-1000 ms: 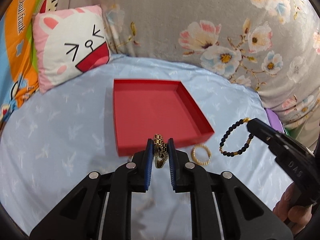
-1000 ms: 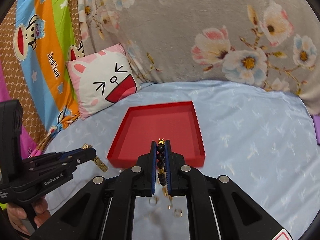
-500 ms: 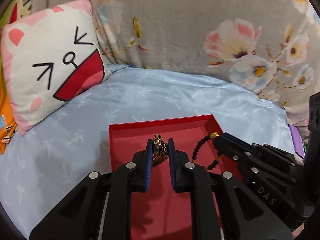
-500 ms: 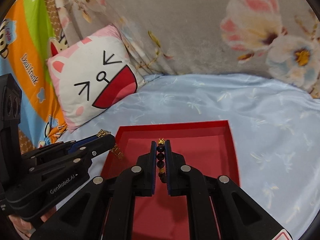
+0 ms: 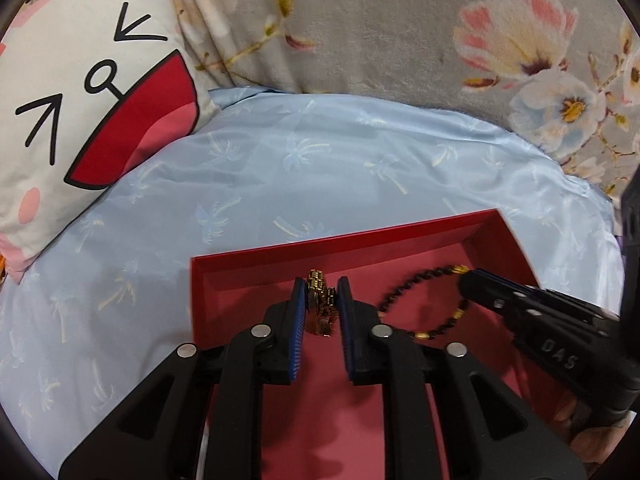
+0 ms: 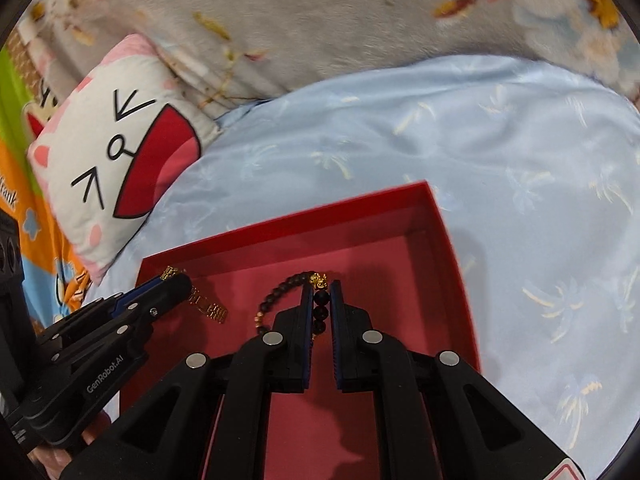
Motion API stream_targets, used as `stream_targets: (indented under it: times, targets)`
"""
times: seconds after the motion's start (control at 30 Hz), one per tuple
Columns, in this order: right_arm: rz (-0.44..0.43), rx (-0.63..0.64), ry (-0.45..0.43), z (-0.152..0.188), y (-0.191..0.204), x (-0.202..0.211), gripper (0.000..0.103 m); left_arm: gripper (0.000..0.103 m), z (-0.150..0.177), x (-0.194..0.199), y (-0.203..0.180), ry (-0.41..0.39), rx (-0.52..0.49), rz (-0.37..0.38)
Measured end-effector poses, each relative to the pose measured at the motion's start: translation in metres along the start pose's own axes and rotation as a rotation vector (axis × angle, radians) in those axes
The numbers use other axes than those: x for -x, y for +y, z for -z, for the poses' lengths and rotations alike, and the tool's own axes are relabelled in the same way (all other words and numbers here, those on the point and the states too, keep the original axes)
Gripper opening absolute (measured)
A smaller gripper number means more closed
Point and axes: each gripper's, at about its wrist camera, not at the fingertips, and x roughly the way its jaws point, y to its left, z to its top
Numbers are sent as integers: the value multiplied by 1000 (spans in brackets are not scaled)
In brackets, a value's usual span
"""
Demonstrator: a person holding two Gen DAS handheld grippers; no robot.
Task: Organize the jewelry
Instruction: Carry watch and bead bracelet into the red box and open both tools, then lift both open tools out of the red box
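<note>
left gripper (image 5: 322,306) clamped on gold link bracelet (image 5: 319,307), held over far-left corner of red tray (image 5: 332,245) | right gripper (image 6: 321,306) clamped on black bead bracelet (image 6: 280,292), loop hung over far edge | risk: chains may be snagged on ribbed pads at release; tangling if dropped together

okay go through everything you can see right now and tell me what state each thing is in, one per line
Left tool: jaws parted slightly, gold chain bracelet between them.
Gold chain bracelet: bunched, dangling over the tray floor.
Right tool: shut on the black bead bracelet.
Black bead bracelet: hanging in a loop inside the tray.
Red tray: open, lying flat on the blue sheet.
</note>
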Motion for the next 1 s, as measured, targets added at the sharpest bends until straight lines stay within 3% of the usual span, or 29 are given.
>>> stream_targets:
  times: [0.07, 0.13, 0.33, 0.53, 0.63, 0.77, 1.0]
  targets:
    - [13, -22, -11, 2, -3, 3, 13, 24, -2, 3, 1, -26, 3, -5]
    - [19, -29, -23, 4, -3, 6, 14, 42, -4, 4, 2, -38, -1, -30]
    - [51, -18, -80, 4, 0, 17, 23, 44, -6, -1, 12, -14, 43, -41]
    - [91, 70, -208, 20, 15, 71, 36, 45, 4, 31, 22, -47, 102, -36]
    - [121, 126, -272, 48, 23, 114, 42, 54, 18, 68, 22, -91, 107, -14]
    - [170, 167, -321, 99, 29, 163, 47, 63, 49, 117, 16, -132, 90, -44]
    - [188, 140, -268, 200, 15, 208, 47, 67, 136, 166, 2, -106, 86, -68]
